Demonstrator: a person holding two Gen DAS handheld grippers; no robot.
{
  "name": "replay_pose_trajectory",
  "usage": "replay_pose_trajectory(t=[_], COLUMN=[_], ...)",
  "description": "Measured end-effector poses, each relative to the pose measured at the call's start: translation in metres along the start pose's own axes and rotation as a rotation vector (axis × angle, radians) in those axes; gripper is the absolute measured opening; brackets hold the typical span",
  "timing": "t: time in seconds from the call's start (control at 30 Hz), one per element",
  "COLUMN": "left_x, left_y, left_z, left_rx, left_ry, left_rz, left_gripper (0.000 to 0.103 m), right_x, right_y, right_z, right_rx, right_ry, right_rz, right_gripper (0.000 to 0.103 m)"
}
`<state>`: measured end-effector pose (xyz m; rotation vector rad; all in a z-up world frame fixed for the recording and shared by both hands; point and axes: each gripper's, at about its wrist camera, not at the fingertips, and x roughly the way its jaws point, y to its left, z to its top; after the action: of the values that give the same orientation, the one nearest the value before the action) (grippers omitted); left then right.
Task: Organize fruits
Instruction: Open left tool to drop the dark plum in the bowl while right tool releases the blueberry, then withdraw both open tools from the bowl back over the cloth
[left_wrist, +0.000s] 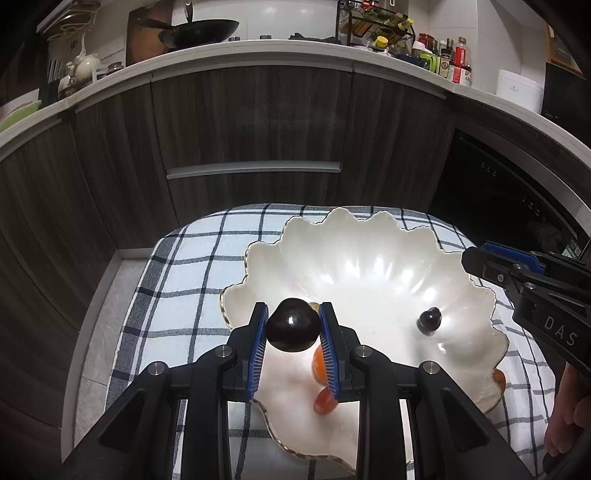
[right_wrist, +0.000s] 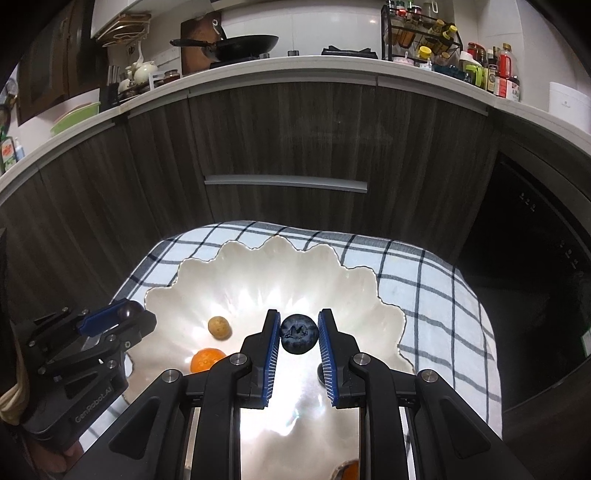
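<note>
A white scalloped shell-shaped dish (left_wrist: 369, 258) (right_wrist: 258, 266) sits on a checked cloth. My left gripper (left_wrist: 293, 325) is shut on a dark cherry (left_wrist: 293, 325) and holds it above the dish's near-left part; it also shows in the right wrist view (right_wrist: 125, 314). My right gripper (right_wrist: 298, 334) is shut on a blueberry (right_wrist: 298, 334) above the dish's middle; it shows at the right edge of the left wrist view (left_wrist: 480, 266). In the dish lie another dark cherry (left_wrist: 429, 319), an orange kumquat (right_wrist: 207, 360) (left_wrist: 319, 365), a small orange-red fruit (left_wrist: 325, 400) and a tan longan (right_wrist: 219, 326).
The blue-and-white checked cloth (left_wrist: 192, 280) (right_wrist: 436, 295) covers a small table in front of dark wood kitchen cabinets (left_wrist: 251, 122). A counter above holds a wok (left_wrist: 199, 31), a spice rack (left_wrist: 376, 26) and bottles. A dark oven front (right_wrist: 535, 240) stands at right.
</note>
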<state>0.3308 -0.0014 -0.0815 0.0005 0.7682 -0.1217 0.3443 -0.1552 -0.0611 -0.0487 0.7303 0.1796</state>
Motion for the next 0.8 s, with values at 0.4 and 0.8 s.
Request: replay_pose_trajectory(t=[0.4, 0.8], left_x=[0.003, -0.019], left_y=[0.001, 0.003], left_z=[0.0, 0.001], left_rx=[0.008, -0.016], left_ry=[-0.001, -0.03], left_rz=[0.023, 0.059], left_gripper=[0.047, 0.076], right_x=[0.018, 0.005], right_y=[-0.006, -0.01], right_z=[-0.003, -0.004], right_rx=[0.008, 0.011], right_ry=[0.045, 0.029], right_rz=[-0.02, -0.067], right_gripper=[0.024, 0.062])
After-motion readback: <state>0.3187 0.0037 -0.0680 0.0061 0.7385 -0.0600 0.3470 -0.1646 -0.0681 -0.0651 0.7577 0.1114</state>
